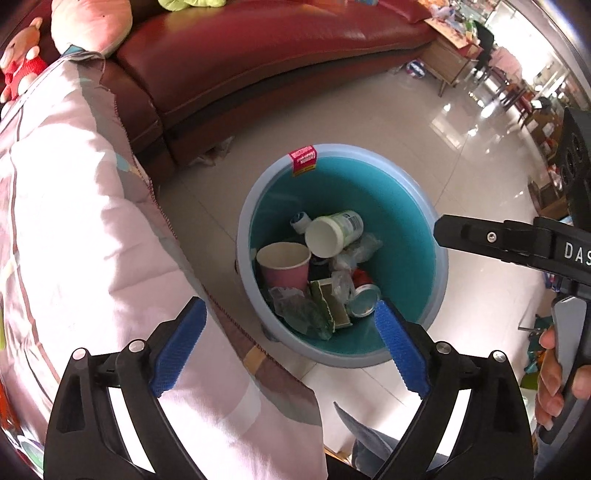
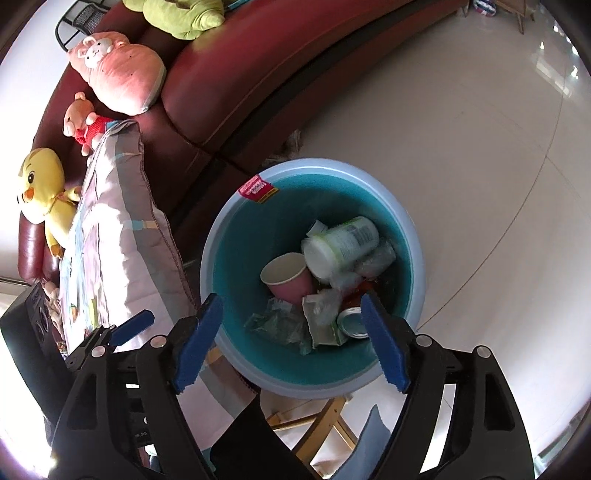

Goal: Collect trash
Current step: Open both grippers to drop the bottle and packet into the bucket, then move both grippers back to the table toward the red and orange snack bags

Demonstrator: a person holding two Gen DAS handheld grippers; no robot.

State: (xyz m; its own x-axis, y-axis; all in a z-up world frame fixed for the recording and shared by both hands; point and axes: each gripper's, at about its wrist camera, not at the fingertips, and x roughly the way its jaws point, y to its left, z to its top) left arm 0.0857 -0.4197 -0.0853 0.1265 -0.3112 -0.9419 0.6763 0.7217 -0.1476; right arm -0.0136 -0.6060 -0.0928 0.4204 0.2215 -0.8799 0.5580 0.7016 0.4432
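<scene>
— Both hand-held grippers, left (image 1: pixel 290 345) and right (image 2: pixel 291 345), hang spread and empty over the trash bin (image 1: pixel 441 258) on the floor beside the sofa (image 1: pixel 258 66); probably fresh drops.
— Trash?
— Inside: white bottle (image 1: pixel 332 232), pink paper cup (image 1: pixel 284 264). Only the left view shows the hand (image 1: pixel 554 376).

A dark red leather sofa (image 2: pixel 229 77) curves along the glossy pale tiled floor (image 2: pixel 480 155). On it lie a pink rabbit-faced cushion (image 2: pixel 118 74), a small red-jumpered teddy bear (image 2: pixel 83 120), a yellow plush duck (image 2: pixel 40 188), a green plush toy (image 2: pixel 181 16) and a pale patchwork quilt (image 2: pixel 118 236).
</scene>
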